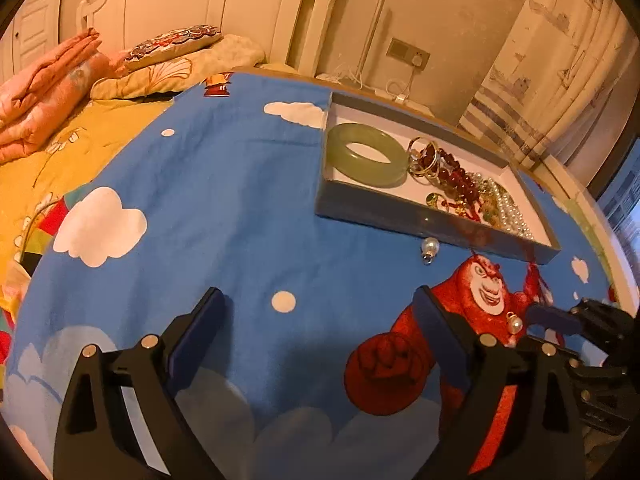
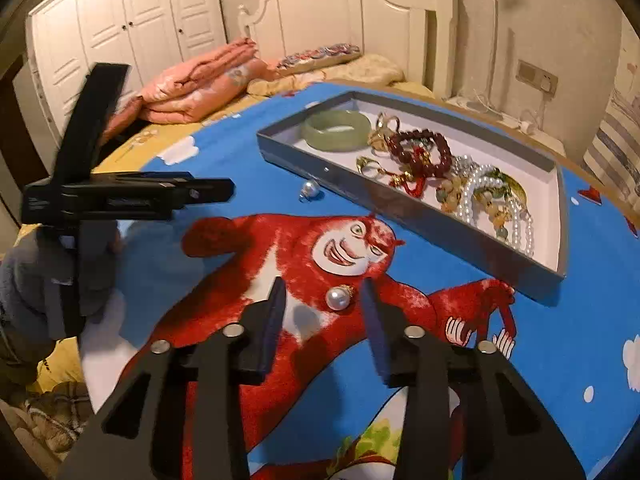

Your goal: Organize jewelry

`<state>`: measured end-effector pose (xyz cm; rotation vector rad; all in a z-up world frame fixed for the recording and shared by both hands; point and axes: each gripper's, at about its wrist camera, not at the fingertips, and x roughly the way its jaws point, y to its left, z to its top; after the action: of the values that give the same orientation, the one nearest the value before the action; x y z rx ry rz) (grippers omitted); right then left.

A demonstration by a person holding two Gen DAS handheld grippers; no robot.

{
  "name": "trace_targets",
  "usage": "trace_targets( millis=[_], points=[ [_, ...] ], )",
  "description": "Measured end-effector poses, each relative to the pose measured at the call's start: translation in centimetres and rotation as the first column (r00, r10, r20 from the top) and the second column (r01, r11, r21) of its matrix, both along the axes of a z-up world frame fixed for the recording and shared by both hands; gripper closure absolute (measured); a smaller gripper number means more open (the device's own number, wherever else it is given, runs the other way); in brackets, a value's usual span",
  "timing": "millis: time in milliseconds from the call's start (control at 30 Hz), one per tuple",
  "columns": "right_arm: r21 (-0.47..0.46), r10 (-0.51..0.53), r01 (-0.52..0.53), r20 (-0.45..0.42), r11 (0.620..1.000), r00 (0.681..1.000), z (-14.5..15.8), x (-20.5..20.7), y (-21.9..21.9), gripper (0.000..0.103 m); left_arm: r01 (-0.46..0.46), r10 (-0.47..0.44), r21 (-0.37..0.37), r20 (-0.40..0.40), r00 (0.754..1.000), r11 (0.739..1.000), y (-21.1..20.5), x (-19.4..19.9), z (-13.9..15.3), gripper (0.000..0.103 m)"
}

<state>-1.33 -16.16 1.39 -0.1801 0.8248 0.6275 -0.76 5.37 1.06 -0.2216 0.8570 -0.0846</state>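
Observation:
A pearl earring (image 2: 339,297) lies on the blue cartoon cloth between the fingers of my right gripper (image 2: 323,294). The jaws are narrowed around it, but a gap shows on the left side, so the pads do not press it. In the left wrist view the same earring (image 1: 515,323) sits beside one right finger (image 1: 554,319). A second pearl earring (image 1: 430,249) (image 2: 310,190) lies just in front of the grey tray (image 1: 400,220) (image 2: 360,184). The tray holds a jade bangle (image 1: 366,154), red beads (image 2: 420,148) and pearl strands (image 2: 496,200). My left gripper (image 1: 320,302) hovers wide open over bare cloth.
The cloth with its red bear print (image 2: 320,248) covers a table beside a bed with a folded pink quilt (image 2: 200,84) and a pillow (image 1: 172,44). A white wardrobe (image 2: 120,20) stands behind. A grey fluffy sleeve (image 2: 24,280) holds the left gripper (image 2: 224,190).

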Motion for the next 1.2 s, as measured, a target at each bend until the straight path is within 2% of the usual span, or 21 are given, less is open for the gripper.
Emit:
trace_targets(
  millis=[167, 400, 467, 533, 700, 800, 833, 900, 933, 1000, 1033, 1167, 1200],
  points=[
    [-0.017, -0.027, 0.026, -0.031, 1.000, 0.999, -0.5, 0.6, -0.1, 0.073, 0.008, -0.007, -0.025, 0.005, 1.000, 1.000, 0.1, 0.1, 0.0, 0.006],
    [-0.101, -0.034, 0.035, 0.004, 0.994, 0.999, -0.9, 0.5, 1.1, 0.077, 0.007, -0.006, 0.023, -0.009, 1.000, 1.000, -0.7, 0.3, -0.1, 0.005],
    [-0.097, -0.038, 0.038, 0.003, 0.995, 0.999, -0.9, 0.6, 1.0, 0.079, 0.012, -0.011, 0.051, -0.014, 1.000, 0.999, -1.1, 0.3, -0.1, 0.005],
    [-0.088, -0.046, 0.045, 0.000, 0.995, 0.999, -0.9, 0.7, 0.8, 0.086, 0.026, -0.025, 0.087, -0.016, 1.000, 0.996, -1.8, 0.4, 0.0, 0.005],
    [-0.069, -0.041, 0.041, -0.006, 0.997, 0.999, -0.9, 0.7, 0.5, 0.086, 0.094, -0.097, 0.206, 0.005, 0.995, 0.974, -4.6, 0.5, 0.6, 0.006],
    [-0.040, -0.075, 0.075, -0.005, 0.996, 0.997, -0.6, 0.7, -0.2, 0.087, 0.140, -0.142, 0.155, -0.001, 0.990, 0.978, -5.9, 1.1, 0.7, 0.007],
    [-0.022, -0.089, 0.089, -0.007, 0.996, 0.996, -0.5, 0.8, -0.6, 0.087, 0.160, -0.160, 0.140, -0.012, 0.987, 0.977, -6.8, 1.6, 0.6, 0.009],
    [0.026, -0.120, 0.121, -0.014, 0.992, 0.993, -0.2, 1.0, -1.7, 0.087, 0.188, -0.186, 0.155, -0.024, 0.982, 0.970, -8.2, 2.5, 0.4, 0.025],
    [0.040, -0.129, 0.129, -0.015, 0.991, 0.992, -0.1, 1.0, -2.0, 0.086, 0.193, -0.191, 0.165, -0.027, 0.981, 0.967, -8.8, 2.8, 0.3, 0.029],
    [0.051, -0.137, 0.137, -0.008, 0.989, 0.991, 0.0, 0.9, -2.2, 0.086, 0.200, -0.196, 0.179, -0.040, 0.980, 0.963, -9.8, 3.7, -0.1, 0.044],
    [0.055, -0.136, 0.137, -0.006, 0.989, 0.991, 0.1, 0.8, -2.2, 0.086, 0.194, -0.189, 0.192, -0.040, 0.981, 0.962, -10.3, 4.3, -0.1, 0.045],
    [0.076, -0.137, 0.138, -0.012, 0.988, 0.990, 0.2, 0.8, -2.5, 0.086, 0.164, -0.161, 0.228, -0.031, 0.986, 0.960, -11.0, 5.7, -0.3, 0.070],
    [0.081, -0.137, 0.137, -0.013, 0.987, 0.991, 0.2, 0.9, -2.5, 0.086, 0.153, -0.151, 0.239, -0.028, 0.988, 0.959, -11.1, 5.8, -0.3, 0.073]
  ],
)
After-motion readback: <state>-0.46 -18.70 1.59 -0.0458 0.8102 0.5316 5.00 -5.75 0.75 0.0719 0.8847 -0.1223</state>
